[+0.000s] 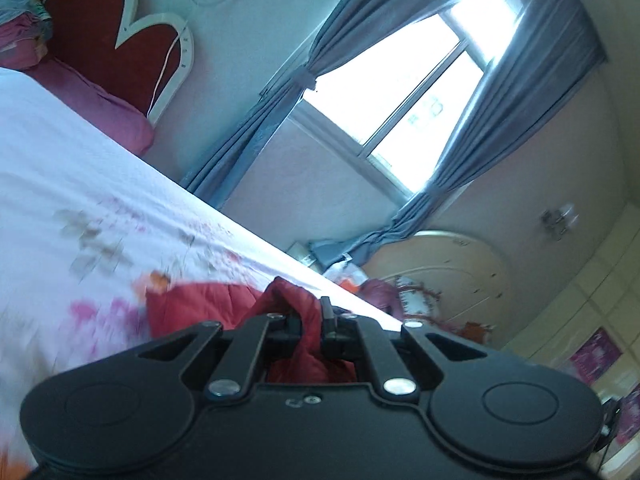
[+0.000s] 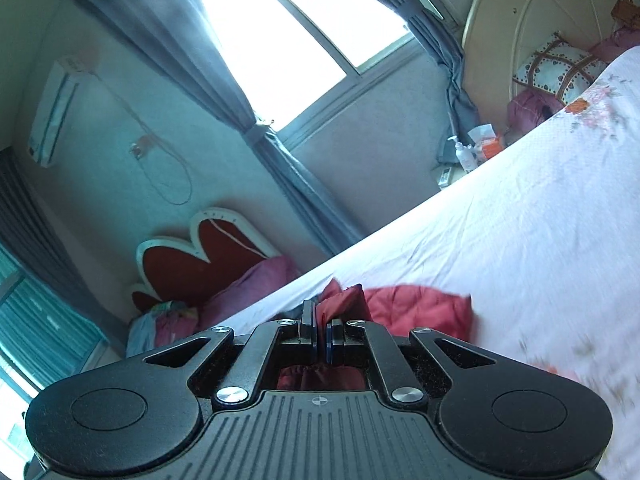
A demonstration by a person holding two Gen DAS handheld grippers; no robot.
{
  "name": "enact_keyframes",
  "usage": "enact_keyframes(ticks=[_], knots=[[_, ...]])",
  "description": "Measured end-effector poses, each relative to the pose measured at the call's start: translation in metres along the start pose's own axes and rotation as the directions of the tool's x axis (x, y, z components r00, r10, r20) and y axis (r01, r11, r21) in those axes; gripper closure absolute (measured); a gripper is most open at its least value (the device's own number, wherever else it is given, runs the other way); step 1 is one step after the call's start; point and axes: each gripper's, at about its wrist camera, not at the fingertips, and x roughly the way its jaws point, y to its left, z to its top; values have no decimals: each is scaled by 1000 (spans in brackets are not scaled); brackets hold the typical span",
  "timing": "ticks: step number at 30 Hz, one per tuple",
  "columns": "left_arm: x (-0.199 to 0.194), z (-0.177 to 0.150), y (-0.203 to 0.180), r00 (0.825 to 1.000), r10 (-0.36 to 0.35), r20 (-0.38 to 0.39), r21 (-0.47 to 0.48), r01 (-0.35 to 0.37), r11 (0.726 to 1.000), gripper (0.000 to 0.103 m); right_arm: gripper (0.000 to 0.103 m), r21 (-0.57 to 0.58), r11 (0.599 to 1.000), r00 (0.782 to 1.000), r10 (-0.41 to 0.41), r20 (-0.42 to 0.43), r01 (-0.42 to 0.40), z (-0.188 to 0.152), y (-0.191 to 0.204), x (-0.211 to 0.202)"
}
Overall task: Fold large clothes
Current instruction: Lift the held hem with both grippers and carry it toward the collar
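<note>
Jaws of both grippers (left (image 1: 312,322), right (image 2: 322,334)) pinching red garment (image 1: 192,304), on bedsheet (image 1: 60,168)

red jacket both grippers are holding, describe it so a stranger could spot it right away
On the white floral bedsheet, near its far edge, lies a red quilted jacket, pinched by the left gripper and right gripper. It is the only puffy, solid red garment on the sheet.

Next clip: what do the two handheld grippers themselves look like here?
Both are matte black plastic. The left gripper has a smooth body, two round side discs, silver pivot rivets and angular linkage arms. The right gripper matches it but has a ribbed top plate with a small crosshair mark.
</note>
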Motion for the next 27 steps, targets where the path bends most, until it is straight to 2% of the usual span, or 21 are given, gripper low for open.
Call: enact_keyframes(ticks=[4,5,6,7,8,9,10,12,14,15,18,19,20,21,22,23,24,27], knots=[[74,20,23,997,46,-64,37,-44,998,95,100,44,998,998,-44,-36,46,27,-33,84],[87,20,28,995,75,-69,66,-70,995,85,99,51,997,997,-50,-51,53,30,-39,102],[100,20,32,988,135,-68,97,-128,987,77,98,46,997,995,-66,-74,70,33,-48,122],[111,19,37,978,197,-65,119,-188,975,51,71,47,992,989,-109,-97,114,35,-57,141],[118,18,41,968,246,-41,136,-239,961,20,45,38,983,980,-176,-90,180,36,-63,153],[118,17,47,967,255,-5,143,-251,957,11,10,9,974,974,-224,-33,225,33,-67,156],[119,17,54,972,233,5,137,-231,963,10,10,-23,975,975,-221,5,221,30,-69,157],[129,18,67,975,214,-53,121,-206,971,16,10,-39,977,976,-212,-52,210,29,-80,173],[141,14,72,969,218,-114,154,-199,968,24,15,-102,966,966,-244,-80,236,22,-85,188],[148,13,74,965,215,-153,168,-189,968,26,18,-126,962,961,-256,-109,242,17,-88,196],[174,5,80,928,242,-285,208,-186,960,35,19,-201,945,941,-292,-171,257,3,-94,219],[180,3,83,915,247,-317,216,-184,959,43,24,-232,936,931,-310,-193,264,-2,-93,226],[185,0,83,911,239,-336,222,-170,960,60,37,-261,927,919,-328,-220,269,-4,-93,234],[187,-1,82,909,234,-344,229,-160,960,67,70,-291,917,904,-346,-251,271,-11,-93,242],[188,-2,80,911,231,-341,243,-152,958,81,77,-317,908,896,-360,-259,273,-14,-92,247],[185,1,75,917,227,-328,256,-145,956,90,85,-342,901,898,-362,-250,268,-16,-90,248],[181,3,71,925,223,-308,266,-141,953,92,96,-350,901,908,-348,-235,254,-17,-88,247],[163,12,51,961,203,-188,330,-133,934,97,96,-362,897,941,-316,-123,254,-12,-78,232]])
